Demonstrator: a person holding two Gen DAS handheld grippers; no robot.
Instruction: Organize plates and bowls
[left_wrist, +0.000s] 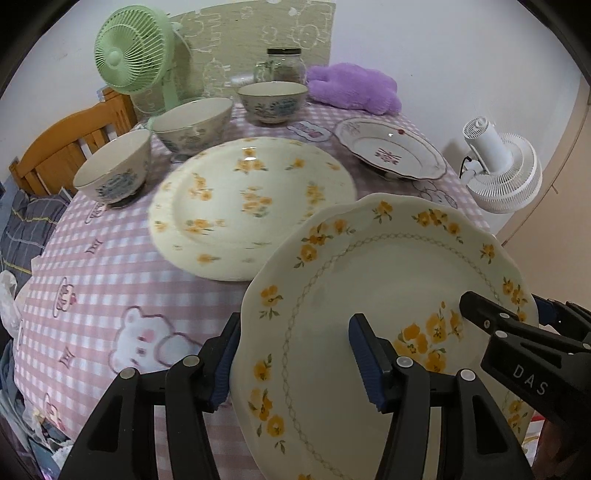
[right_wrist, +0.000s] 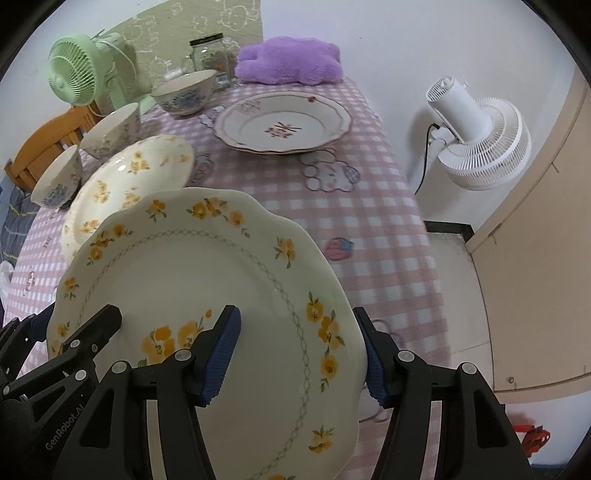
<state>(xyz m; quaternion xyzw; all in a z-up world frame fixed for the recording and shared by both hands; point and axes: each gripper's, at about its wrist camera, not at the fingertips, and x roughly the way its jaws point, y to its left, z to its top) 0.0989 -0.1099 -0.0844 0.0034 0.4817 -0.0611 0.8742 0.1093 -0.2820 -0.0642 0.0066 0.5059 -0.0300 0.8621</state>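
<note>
A scalloped cream plate with yellow flowers (left_wrist: 369, 266) (right_wrist: 184, 269) hangs tilted above the table, held from both sides. My left gripper (left_wrist: 295, 360) is shut on its left rim, one blue pad on top and one beneath. My right gripper (right_wrist: 299, 360) is shut on its right rim in the same way, and shows in the left wrist view as black fingers (left_wrist: 498, 325). Behind it a round yellow-flowered plate (left_wrist: 251, 206) (right_wrist: 125, 184) lies on the table. Three blue-patterned bowls (left_wrist: 114, 166) (left_wrist: 192, 122) (left_wrist: 273, 99) stand along the left and back. A pink-trimmed plate (left_wrist: 388, 147) (right_wrist: 284, 122) sits at the back right.
The pink checked tablecloth (right_wrist: 369, 221) covers the table. A green fan (left_wrist: 129, 55), a glass jar (left_wrist: 284, 66) and a purple plush (left_wrist: 354, 86) line the back edge. A white fan (right_wrist: 476, 136) stands off the table's right side. A wooden chair (left_wrist: 62, 147) is at the left.
</note>
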